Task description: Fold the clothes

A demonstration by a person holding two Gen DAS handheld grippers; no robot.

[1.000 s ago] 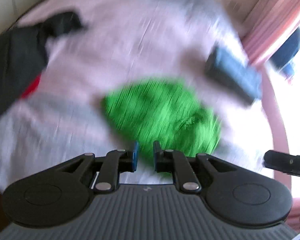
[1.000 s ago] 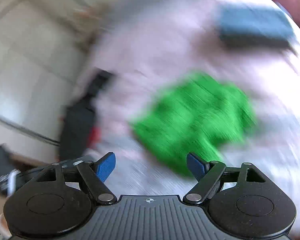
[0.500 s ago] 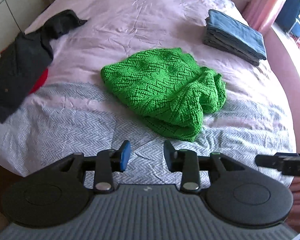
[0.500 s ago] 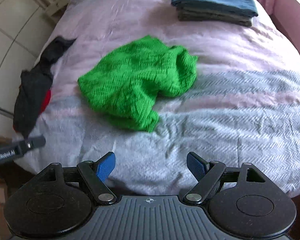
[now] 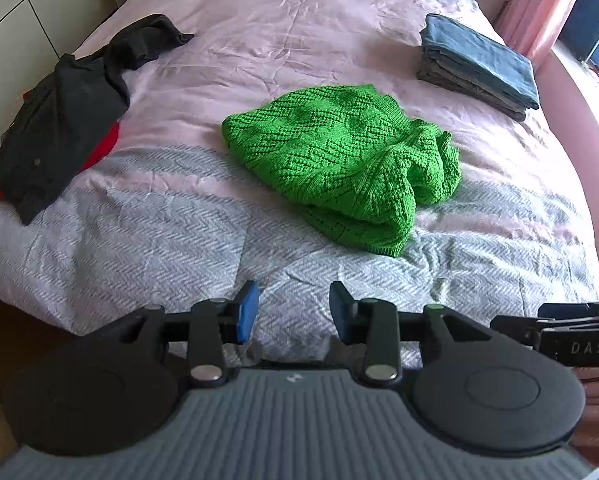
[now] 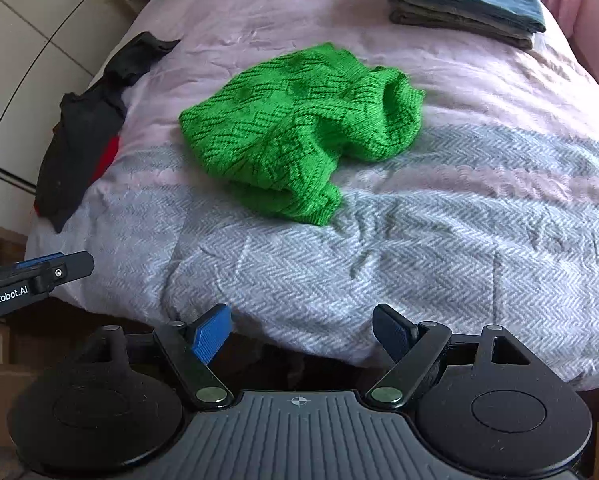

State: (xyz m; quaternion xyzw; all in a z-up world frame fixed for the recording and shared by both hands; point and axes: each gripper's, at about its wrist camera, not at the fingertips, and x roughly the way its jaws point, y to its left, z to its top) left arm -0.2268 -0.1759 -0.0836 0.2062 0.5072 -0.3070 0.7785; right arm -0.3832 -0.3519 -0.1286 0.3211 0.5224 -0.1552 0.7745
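Folded stack [image 5: 479,62] beyond rumpled green sweater [image 5: 339,168]; dark heap [image 5: 67,120], seemingly unfolded, left; both claws [image 5: 292,312] [image 6: 301,334] apart, empty

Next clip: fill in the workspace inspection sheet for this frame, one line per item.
Surface: bed with a wrinkled pink and grey herringbone cover.
Job's things: green knitted sweater crumpled mid-bed; folded blue-grey stack at the far right corner.
Clutter: dark garments heaped over something red at the left edge.
Grippers: left gripper and right gripper both open, empty, at the near edge.
Cables: nothing seen.
Surroundings: pink curtain to the right, pale panelled wall to the left.
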